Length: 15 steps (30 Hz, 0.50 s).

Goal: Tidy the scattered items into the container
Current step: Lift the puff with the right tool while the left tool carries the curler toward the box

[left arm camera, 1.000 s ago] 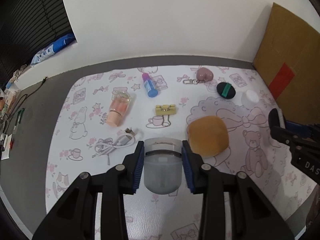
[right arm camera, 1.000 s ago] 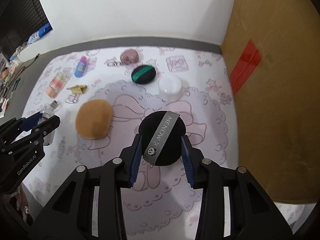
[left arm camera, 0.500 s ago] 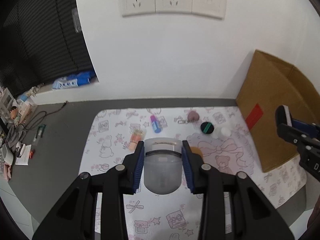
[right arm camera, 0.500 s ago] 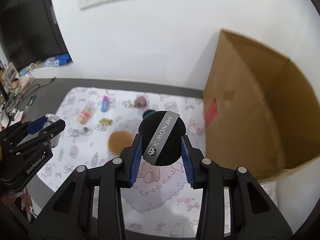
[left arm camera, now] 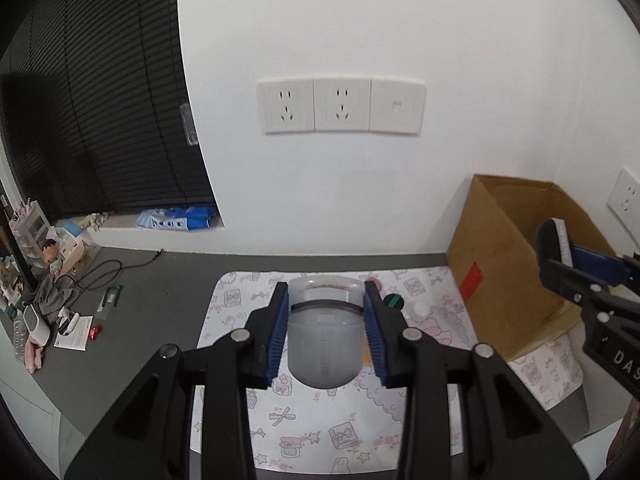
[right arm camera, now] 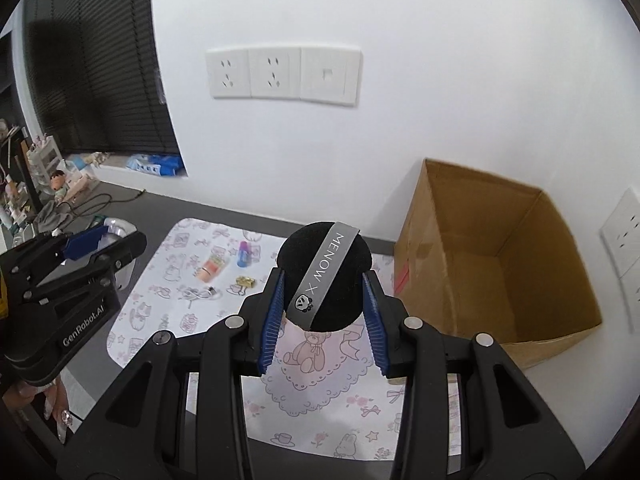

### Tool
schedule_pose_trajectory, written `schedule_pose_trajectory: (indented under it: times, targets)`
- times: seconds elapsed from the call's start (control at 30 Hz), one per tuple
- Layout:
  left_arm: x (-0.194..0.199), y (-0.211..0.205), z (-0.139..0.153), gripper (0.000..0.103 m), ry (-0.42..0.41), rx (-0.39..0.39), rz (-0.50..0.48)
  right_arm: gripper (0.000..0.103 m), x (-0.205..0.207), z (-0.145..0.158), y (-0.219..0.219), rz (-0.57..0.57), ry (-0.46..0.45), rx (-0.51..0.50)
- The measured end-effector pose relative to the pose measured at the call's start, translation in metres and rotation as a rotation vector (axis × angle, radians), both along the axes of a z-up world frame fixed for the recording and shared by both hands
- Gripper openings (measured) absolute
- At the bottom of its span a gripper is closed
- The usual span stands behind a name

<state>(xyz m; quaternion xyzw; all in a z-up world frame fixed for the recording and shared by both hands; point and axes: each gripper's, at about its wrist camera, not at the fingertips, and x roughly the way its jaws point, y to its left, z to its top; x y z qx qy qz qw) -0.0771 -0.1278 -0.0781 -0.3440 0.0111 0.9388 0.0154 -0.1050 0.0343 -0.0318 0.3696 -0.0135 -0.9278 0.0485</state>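
My left gripper is shut on a clear grey plastic case, held high above the patterned mat. My right gripper is shut on a round black powder puff with a grey "MENOW" ribbon. An open cardboard box stands at the mat's right edge, to the right of and below the puff. In the right wrist view a pink tube, a blue bottle, a gold clip and a white cable lie on the mat. The left wrist view shows the right gripper over the box.
A white wall with sockets runs behind the mat. Clutter, cables and a figurine lie on the grey floor at left. A black puff with a green band and a white lid sit near the box. A hand holds the left gripper.
Both grippers have risen well above the mat with their items still held, and now point less steeply down. The wall sockets and the box's open top have come into view.
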Motion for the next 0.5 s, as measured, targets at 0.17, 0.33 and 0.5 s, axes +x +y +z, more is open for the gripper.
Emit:
schedule_pose_trajectory:
  times: [0.17,0.33,0.5]
  targets:
    - [0.015,-0.004,0.023,0.035,0.048,0.013,-0.003,0.039,0.019,0.025,-0.004,-0.011,0.044,0.019]
    - [0.026,-0.011,0.036,0.035,0.085,0.015,-0.005,0.039,0.033,0.042,-0.008,-0.023,0.071,0.025]
    - [0.032,-0.014,0.042,0.035,0.100,0.012,-0.008,0.039,0.043,0.054,-0.015,-0.035,0.101,0.016]
